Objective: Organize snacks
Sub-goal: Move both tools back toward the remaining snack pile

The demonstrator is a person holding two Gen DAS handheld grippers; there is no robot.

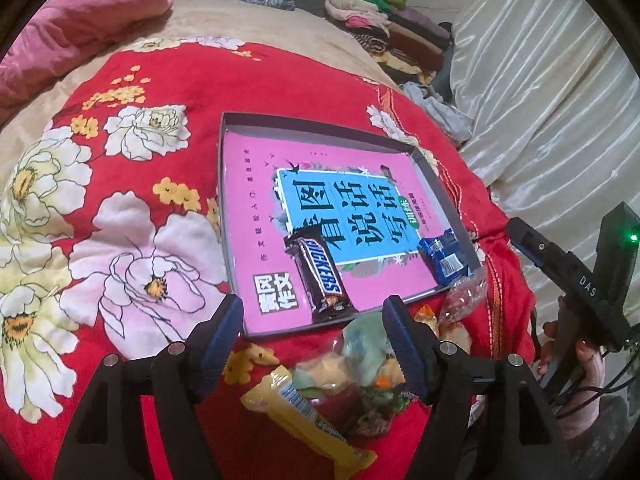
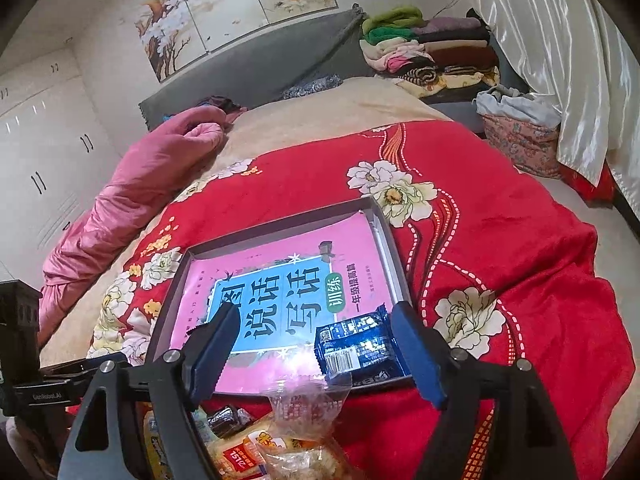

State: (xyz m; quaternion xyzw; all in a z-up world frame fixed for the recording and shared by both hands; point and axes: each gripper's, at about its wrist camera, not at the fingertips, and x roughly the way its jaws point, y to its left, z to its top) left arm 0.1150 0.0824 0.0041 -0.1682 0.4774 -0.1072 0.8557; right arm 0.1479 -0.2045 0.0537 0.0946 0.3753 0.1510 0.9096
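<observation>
I am holding both grippers over the red quilt — the left gripper is standing wide, nothing between its fingers, hovering above the near edge of the tray. The right gripper is also gaping wide and gripping nothing. A pink book is lining the tray floor. The Snickers bar is lying on it near the tray's front edge, slanted, one end just ahead of my left gripper. The blue packet is sitting in the tray's near right corner, showing between my right fingers but not pinched by them. Outside the tray, a heap of snacks is waiting on the quilt just below it — a yellow bar, a clear bag touching the tray's front wall, a small dark wrapper beside it. My hand is showing on the right gripper's handle in the left view.
</observation>
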